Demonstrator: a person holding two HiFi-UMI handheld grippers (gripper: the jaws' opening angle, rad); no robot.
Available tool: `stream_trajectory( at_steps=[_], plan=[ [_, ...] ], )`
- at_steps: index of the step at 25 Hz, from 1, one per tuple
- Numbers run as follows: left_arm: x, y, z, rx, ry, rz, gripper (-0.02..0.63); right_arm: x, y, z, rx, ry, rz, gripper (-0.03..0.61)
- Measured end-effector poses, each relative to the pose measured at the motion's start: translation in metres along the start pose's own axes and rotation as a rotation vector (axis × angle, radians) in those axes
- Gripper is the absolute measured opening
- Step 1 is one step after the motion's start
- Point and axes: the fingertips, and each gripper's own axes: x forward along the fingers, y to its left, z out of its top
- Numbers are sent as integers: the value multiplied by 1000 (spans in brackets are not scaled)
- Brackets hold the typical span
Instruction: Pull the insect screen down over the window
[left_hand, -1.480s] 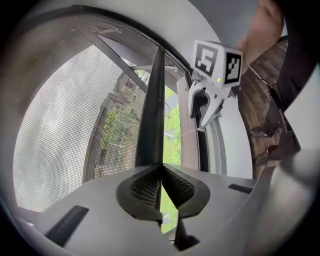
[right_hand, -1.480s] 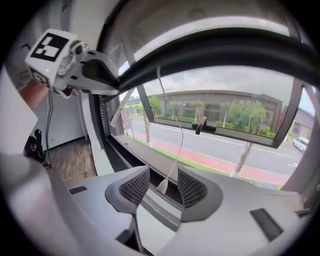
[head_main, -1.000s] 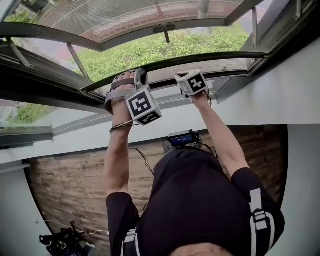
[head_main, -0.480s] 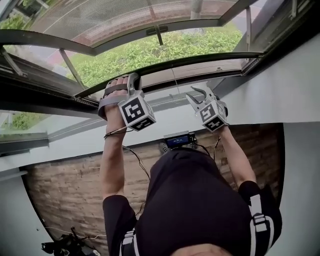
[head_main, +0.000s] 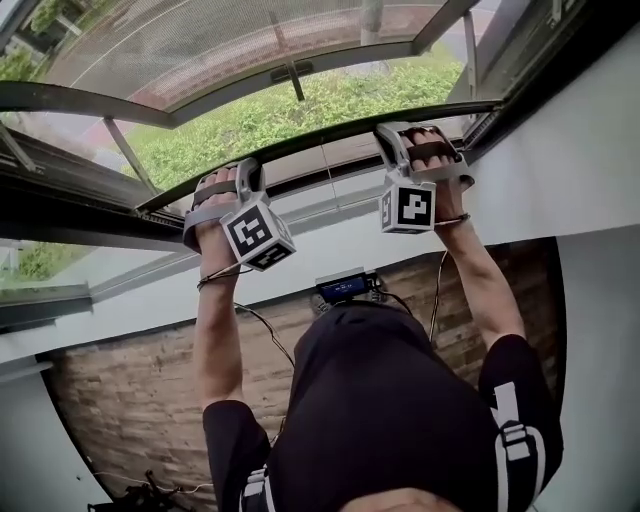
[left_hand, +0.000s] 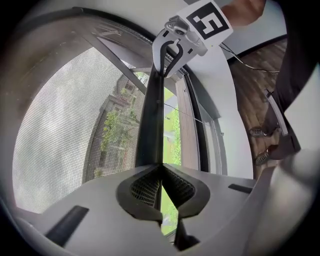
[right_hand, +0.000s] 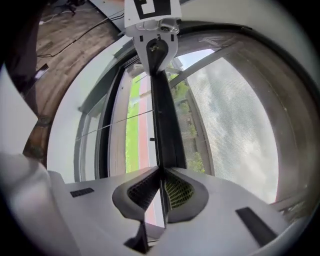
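Gripping step. Left hand-held gripper (left_hand: 160, 169) is clamped on the screen bar (left_hand: 151, 115). Right hand-held gripper (right_hand: 161, 169) jaws are closing, bar between them. Screen (left_hand: 65, 130) sits partway down, just beyond both. Next: probably an even downward pull.

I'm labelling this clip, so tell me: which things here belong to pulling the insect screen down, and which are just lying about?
In the job:
insect screen mesh
its dark bottom bar
left hand-held gripper, shut on the bar
right hand-held gripper, jaws closing around it

Lying about:
small lit display
cables
dark gear on the floor
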Motion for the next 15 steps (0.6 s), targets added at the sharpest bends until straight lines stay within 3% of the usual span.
stream_trajectory(
  at_steps=[7, 15],
  plan=[
    [0, 2, -1, 12, 17, 44, 20, 4, 2, 1, -67, -4, 130, 21],
    [5, -3, 12, 20, 35, 88, 23, 3, 4, 2, -80, -15, 214, 20]
  ],
)
